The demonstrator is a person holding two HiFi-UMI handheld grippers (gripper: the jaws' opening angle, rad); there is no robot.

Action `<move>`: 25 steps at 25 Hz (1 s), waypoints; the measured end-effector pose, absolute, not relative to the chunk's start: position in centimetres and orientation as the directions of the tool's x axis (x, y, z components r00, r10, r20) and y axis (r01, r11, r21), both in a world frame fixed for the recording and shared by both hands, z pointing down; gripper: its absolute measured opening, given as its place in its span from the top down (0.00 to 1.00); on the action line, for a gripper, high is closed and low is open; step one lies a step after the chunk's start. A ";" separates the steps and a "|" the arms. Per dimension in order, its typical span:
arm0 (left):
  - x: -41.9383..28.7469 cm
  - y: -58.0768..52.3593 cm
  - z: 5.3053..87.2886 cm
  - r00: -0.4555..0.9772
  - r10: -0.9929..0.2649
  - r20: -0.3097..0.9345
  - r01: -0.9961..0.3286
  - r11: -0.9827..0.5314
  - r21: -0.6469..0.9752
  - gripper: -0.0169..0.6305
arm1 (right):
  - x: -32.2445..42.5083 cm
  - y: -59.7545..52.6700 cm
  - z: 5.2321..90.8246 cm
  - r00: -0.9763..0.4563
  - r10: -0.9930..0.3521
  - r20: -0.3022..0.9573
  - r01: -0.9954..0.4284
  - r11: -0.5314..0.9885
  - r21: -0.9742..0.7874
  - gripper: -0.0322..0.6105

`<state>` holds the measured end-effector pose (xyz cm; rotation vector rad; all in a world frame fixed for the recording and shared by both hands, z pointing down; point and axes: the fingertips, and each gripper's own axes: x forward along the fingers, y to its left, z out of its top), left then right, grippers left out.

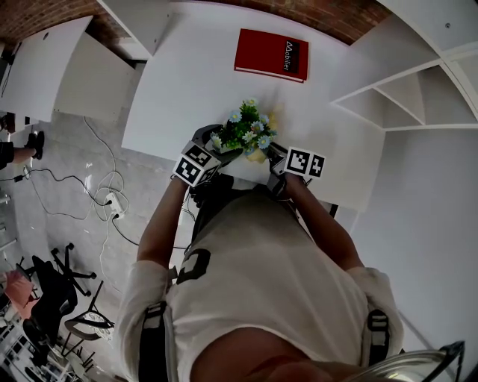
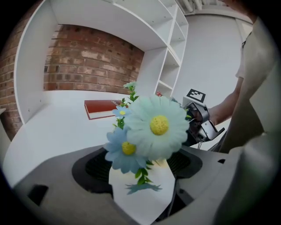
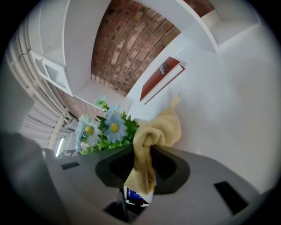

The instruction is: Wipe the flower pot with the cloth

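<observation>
While the person's white shirt (image 1: pixel 261 276) filled the nearest part of the head view, both bare forearms reached forward to the near edge of the white table (image 1: pixel 187 89). At that edge the left gripper (image 2: pixel 141 173) was clamped on the white flower pot (image 2: pixel 140 195), whose tapering body filled the gap between its jaws, with a leaf shadow lying across the front. Above the jaws rose the artificial daisies: a large pale one with a yellow centre (image 2: pixel 158 125) and a smaller blue one (image 2: pixel 125 149) just beside it, with green leaves below them.

Just to the right of the pot, the right gripper (image 3: pixel 142 169) had its jaws pressed on a yellow cloth (image 3: pixel 160 127). The cloth ran up from between the jaws, bunched into a folded knot at the top and trailed a loose corner out beyond it. In the right gripper view the bunch sat just beside the green leaves and blue daisies (image 3: pixel 105 127); whether it touched the pot itself could not be told, as the foliage hid the pot's wall there. From the head view the two marker cubes flanked the bouquet (image 1: pixel 245 130), and the yellow cloth showed at its right lower edge.

Farther along the table, well apart from the pot, lay a red book (image 1: pixel 271 54) with a dark strip on its cover. White shelves (image 1: pixel 403 97) stood to the right, and a red brick wall (image 1: pixel 328 19) closed the far end.
</observation>
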<state>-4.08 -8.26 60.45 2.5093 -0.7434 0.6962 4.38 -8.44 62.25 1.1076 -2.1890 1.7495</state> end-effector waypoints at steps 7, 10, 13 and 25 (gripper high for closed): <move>-2.9 -7.1 60.5 0.737 -0.401 0.544 -0.610 -0.741 0.280 0.40 | 4.3 -8.6 61.6 -0.732 -0.479 0.483 -0.582 0.072 -0.810 0.77; -2.6 -6.5 60.3 0.740 -0.401 0.540 -0.607 -0.743 0.281 0.40 | 3.7 -7.5 63.0 -0.733 -0.446 0.514 -0.601 0.070 -0.796 0.77; -2.3 -5.9 60.4 0.748 -0.384 0.542 -0.594 -0.752 0.286 0.40 | 3.3 -6.3 64.7 -0.728 -0.396 0.560 -0.628 0.059 -0.776 0.77; -3.8 -9.7 59.1 0.729 -0.377 0.571 -0.566 -0.801 0.194 0.40 | 4.5 -8.0 61.9 -0.732 -0.442 0.519 -0.606 0.075 -0.792 0.77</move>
